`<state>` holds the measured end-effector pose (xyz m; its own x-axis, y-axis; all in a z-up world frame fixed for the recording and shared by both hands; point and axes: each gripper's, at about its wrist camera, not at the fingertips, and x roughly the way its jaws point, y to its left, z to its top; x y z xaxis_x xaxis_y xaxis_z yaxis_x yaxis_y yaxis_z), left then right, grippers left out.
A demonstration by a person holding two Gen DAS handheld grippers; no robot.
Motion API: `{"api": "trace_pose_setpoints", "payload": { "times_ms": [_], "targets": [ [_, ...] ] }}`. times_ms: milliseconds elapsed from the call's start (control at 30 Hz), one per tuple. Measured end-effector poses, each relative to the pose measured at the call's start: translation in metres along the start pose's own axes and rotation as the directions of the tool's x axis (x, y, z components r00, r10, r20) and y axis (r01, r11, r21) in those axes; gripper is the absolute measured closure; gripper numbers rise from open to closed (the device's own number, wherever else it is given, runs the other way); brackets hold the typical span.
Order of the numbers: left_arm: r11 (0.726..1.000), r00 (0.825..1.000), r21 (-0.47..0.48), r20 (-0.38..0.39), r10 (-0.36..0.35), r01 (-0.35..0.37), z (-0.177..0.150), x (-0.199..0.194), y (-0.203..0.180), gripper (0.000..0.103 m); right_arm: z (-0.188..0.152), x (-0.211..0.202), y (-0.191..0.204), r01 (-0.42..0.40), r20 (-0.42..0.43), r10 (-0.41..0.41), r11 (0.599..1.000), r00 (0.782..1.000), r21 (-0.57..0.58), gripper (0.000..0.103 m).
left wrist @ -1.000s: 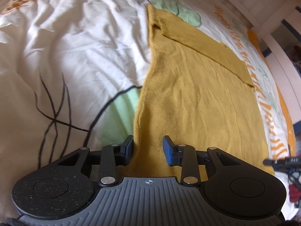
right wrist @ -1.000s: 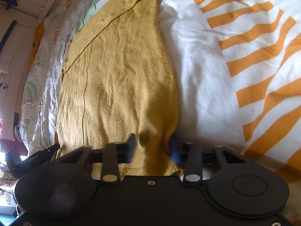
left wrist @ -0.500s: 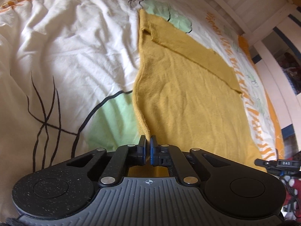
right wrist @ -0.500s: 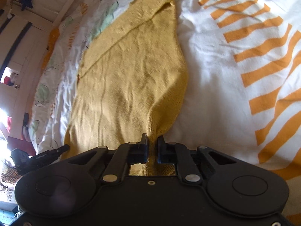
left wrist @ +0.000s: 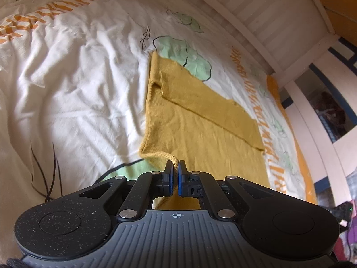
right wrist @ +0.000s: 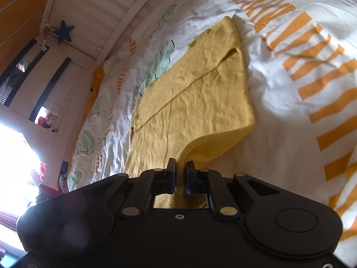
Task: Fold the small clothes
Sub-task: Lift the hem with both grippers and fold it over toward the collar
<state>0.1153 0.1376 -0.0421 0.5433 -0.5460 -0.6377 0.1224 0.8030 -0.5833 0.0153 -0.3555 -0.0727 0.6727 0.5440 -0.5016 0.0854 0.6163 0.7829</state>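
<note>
A mustard-yellow knit garment (left wrist: 200, 129) lies spread on the patterned bed cover, with a sleeve folded across its far end. My left gripper (left wrist: 175, 167) is shut on the garment's near left corner and holds it lifted off the bed. In the right wrist view the same garment (right wrist: 196, 98) stretches away from me. My right gripper (right wrist: 180, 167) is shut on its near right corner, which rises in a curled fold above the bed.
The bed cover (left wrist: 78, 71) is white with green leaf shapes and orange stripes (right wrist: 312, 71). A white slatted bed frame (left wrist: 279, 17) runs along the far side. A dark star (right wrist: 64, 31) hangs on the frame. Room clutter shows beyond the bed edge.
Both grippers went from open around the near hem to shut on its corners. They have since lifted the corners and moved forward over the garment.
</note>
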Motion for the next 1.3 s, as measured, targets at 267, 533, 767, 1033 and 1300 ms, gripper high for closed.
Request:
{"api": "trace_pose_setpoints", "payload": {
  "times_ms": [267, 533, 767, 1033, 1300],
  "targets": [
    [0.999, 0.996, -0.025, 0.085, -0.038, 0.041, 0.034, 0.01, -0.011, 0.099, 0.037, 0.0, 0.006, -0.046, 0.103, 0.047, 0.999, 0.994, -0.012, 0.086],
    [0.997, 0.982, -0.043, 0.181, -0.056, 0.064, 0.086, 0.042, -0.022, 0.1, 0.093, 0.02, 0.001, -0.042, 0.219, 0.042, 0.999, 0.975, -0.003, 0.086],
    [0.996, 0.979, -0.073, 0.2, -0.037, 0.052, 0.124, 0.094, -0.02, 0.1, 0.141, 0.06, -0.014, -0.006, 0.257, -0.001, 1.0, 0.966, 0.026, 0.086],
    [0.995, 0.983, -0.097, 0.179, 0.045, -0.028, 0.138, 0.145, -0.002, 0.099, 0.173, 0.116, -0.034, 0.063, 0.221, -0.068, 0.998, 0.973, 0.03, 0.086],
    [0.991, 0.972, -0.102, 0.21, 0.103, -0.083, 0.151, 0.17, 0.009, 0.094, 0.182, 0.146, -0.042, 0.16, 0.218, -0.146, 0.986, 0.965, -0.048, 0.078]
  ]
}}
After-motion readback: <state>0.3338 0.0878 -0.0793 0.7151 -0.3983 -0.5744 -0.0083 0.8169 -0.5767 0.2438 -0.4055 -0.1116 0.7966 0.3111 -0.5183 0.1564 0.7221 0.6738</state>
